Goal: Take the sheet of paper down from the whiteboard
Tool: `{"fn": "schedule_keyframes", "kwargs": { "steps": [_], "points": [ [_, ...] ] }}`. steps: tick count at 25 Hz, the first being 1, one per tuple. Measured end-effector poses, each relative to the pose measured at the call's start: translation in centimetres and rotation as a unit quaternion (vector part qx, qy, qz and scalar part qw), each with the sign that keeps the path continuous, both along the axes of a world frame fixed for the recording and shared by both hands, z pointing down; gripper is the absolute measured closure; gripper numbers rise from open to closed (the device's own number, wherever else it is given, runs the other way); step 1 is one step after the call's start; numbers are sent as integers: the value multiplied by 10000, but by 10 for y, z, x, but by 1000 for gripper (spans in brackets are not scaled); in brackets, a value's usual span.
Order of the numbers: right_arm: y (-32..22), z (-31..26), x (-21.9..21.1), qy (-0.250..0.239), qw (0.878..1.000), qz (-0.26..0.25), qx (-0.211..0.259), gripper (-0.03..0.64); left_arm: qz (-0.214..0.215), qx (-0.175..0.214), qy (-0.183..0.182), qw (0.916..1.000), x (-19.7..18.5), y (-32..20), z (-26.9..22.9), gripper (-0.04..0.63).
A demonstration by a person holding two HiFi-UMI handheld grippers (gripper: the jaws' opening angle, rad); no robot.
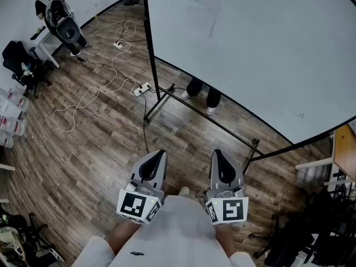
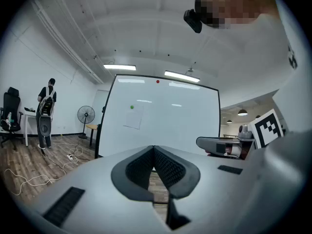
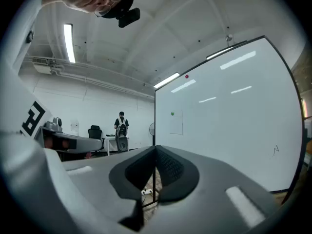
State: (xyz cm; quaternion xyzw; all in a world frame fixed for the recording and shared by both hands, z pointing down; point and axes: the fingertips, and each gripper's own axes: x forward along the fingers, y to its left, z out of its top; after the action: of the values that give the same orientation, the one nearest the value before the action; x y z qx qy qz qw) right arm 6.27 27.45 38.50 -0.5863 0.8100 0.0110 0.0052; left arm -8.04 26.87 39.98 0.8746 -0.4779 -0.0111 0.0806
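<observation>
Whiteboard: large, on a black wheeled stand, upright on a wood-plank floor. Sheet of paper: white, flat against the board's upper left area, held at its top edge by a green magnet; a red magnet sits apart from it at the board's top rim. Left gripper: jaws together, tips touching, nothing between them; held level, close to the person's body, well apart from the board. Right gripper: jaws likewise together and empty, level, beside the left one and equally far from the paper. White cable: looped loosely across the floor, left of the stand, running to a power strip near the stand's foot. Second person: standing at the far left of the room by a table. Pedestal fan: just beyond the board's left edge. Black office chair: against the left wall.
</observation>
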Motion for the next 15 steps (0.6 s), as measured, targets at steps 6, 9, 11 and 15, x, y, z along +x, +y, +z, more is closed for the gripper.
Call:
{"fn": "schedule_keyframes", "kwargs": {
  "steps": [6,9,11,15],
  "points": [
    [5,9,8,-49,9999,34,-99,606,20,3,-15,10000,8,4,2,589],
    [7,9,13,-51,9999,11,-96,606,12,16,-52,10000,12,5,0,589],
    [7,10,17,-67,9999,-4,-108,606,8,7,-76,10000,16,6,1,589],
    [7,14,33,-211,9997,-51,-150,606,45,36,-132,9999,32,6,-1,589]
  ]
}}
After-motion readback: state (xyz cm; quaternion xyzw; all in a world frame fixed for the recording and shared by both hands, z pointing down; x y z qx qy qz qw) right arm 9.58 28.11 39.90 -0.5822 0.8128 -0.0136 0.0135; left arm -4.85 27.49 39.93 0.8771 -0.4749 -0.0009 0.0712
